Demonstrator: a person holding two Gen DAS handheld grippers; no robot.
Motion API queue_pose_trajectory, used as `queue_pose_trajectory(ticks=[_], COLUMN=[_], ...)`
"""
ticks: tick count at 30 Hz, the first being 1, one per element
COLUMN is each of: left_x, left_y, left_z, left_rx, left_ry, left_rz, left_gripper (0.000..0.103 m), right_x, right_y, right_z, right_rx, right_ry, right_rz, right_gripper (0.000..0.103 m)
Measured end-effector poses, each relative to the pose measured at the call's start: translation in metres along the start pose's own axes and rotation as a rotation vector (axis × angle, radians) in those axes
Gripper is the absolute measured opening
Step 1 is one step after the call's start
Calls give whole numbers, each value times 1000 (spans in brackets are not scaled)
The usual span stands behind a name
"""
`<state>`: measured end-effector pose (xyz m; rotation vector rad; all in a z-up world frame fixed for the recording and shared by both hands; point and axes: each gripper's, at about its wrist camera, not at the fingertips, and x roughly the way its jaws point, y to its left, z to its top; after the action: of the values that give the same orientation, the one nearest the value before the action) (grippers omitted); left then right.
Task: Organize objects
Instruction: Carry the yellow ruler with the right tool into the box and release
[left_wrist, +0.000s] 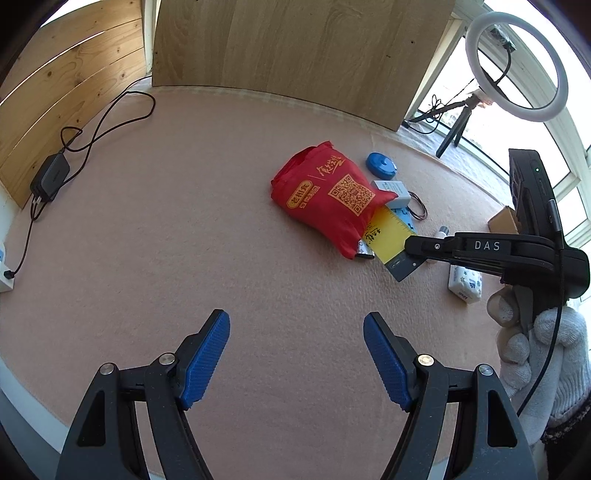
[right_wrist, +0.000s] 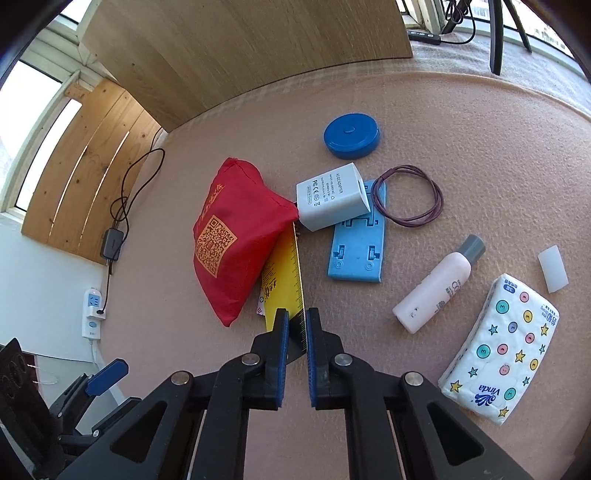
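Pinching the yellow ruler (right_wrist: 286, 284), seemingly, right claw (right_wrist: 296, 332)

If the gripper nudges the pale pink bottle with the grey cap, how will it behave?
The pink bottle lies on its side on the mat, so its round body would probably roll rather than slide. It looks like small plastic, likely light. Its smooth surface may slip between the pads. Rolling right, it could meet the tissue pack.

Red bag (right_wrist: 236, 236) w/ orange QR; yellow ruler (right_wrist: 286, 284).
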<state>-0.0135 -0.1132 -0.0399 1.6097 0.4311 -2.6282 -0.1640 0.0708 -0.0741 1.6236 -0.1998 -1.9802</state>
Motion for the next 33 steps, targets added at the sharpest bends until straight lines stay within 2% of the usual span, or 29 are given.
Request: queue_pose_trajectory(ticks=[6,11,20,33], left_x=[4,7,15,26], left_y=[-8,-19,-49,-90], left_z=[1,3,5,10], left_rx=[14,33,81,144], left_ry=[5,7,21,25], left_rz=[-10,-22,-37,-60], left_gripper=[78,78,78,78], right_x=[-19,-42,-109,-209], right_y=[-4,-18,-50,-132], right_z=[-5,-15,-41,-80], right_rx=[20,46,101,238], right_ry=[-33,-66,-167,-367], right_rz=[22,-10,12,-173], right_gripper=[1,1,1,1])
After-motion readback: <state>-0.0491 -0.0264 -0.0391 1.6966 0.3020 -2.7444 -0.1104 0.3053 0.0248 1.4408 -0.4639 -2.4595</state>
